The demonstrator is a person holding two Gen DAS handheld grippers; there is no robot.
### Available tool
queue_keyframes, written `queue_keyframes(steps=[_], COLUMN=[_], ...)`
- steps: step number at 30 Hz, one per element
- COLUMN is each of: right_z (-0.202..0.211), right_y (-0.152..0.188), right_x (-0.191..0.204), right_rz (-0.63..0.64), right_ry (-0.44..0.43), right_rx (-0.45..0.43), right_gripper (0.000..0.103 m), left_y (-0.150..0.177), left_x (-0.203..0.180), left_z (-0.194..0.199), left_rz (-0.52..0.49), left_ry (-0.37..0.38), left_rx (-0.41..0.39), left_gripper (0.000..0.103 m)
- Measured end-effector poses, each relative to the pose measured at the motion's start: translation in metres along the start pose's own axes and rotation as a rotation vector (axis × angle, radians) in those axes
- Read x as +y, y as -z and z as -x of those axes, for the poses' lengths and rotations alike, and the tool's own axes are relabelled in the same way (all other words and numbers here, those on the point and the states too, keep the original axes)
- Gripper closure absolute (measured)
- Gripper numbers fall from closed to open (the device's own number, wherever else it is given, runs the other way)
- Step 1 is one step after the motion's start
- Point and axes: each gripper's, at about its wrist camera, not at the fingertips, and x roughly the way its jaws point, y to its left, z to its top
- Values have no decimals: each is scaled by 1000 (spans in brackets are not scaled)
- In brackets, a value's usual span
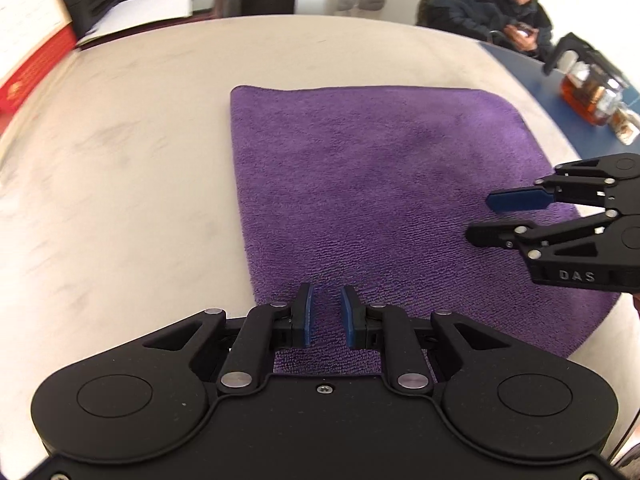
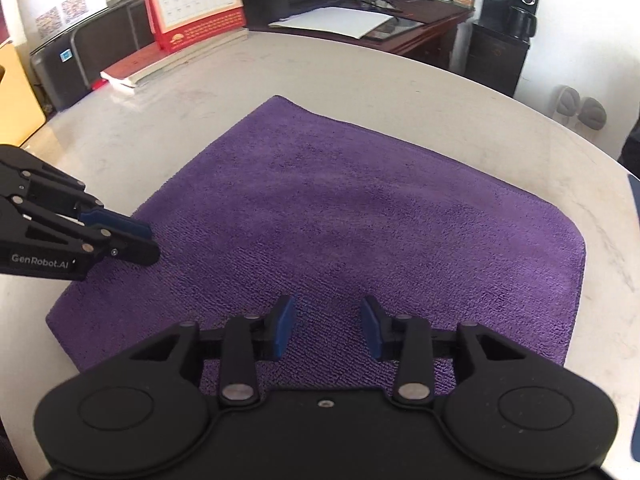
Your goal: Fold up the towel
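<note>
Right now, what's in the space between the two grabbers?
Only purple towel. In the right wrist view, bare flat cloth fills the stretch between the left gripper and the right gripper. Both have their jaws apart and hold nothing.

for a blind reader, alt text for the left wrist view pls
A purple towel lies flat on a pale table. The open left gripper hovers over its near edge; the open right gripper reaches in from the right.
</note>
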Motion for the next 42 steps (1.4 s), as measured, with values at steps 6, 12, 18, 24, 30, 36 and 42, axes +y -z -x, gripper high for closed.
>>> queue_keyframes(steps=[6, 12, 18, 24, 30, 36, 42], right_z=[19, 30, -5, -24, -17, 1, -6], right_y=[-18, -34, -27, -34, -33, -40, -47], right_x=[-20, -145, -211, -209, -200, -182, -172], right_rz=[-6, -282, -451, -425, -346, -265, -196], right_ry=[-51, 78, 67, 19, 23, -54, -98], right_rx=[-46, -102, -42, -38, -70, -142, -150], right_gripper=[68, 67, 68, 93, 98, 99, 99], left_y=[-21, -92, -132, -126, -124, -126, -128], left_x=[6, -4, 2, 12, 21, 22, 24], left_z=[10, -17, -58, -63, -62, -63, -64], left_rz=[45, -18, -22, -19, -7, -11, -9], left_ry=[-42, -78, -108, -123, -122, -126, -131], left_rx=[-5, -67, -32, 6, 13, 21, 28], left_gripper=[84, 77, 77, 76, 73, 73, 72])
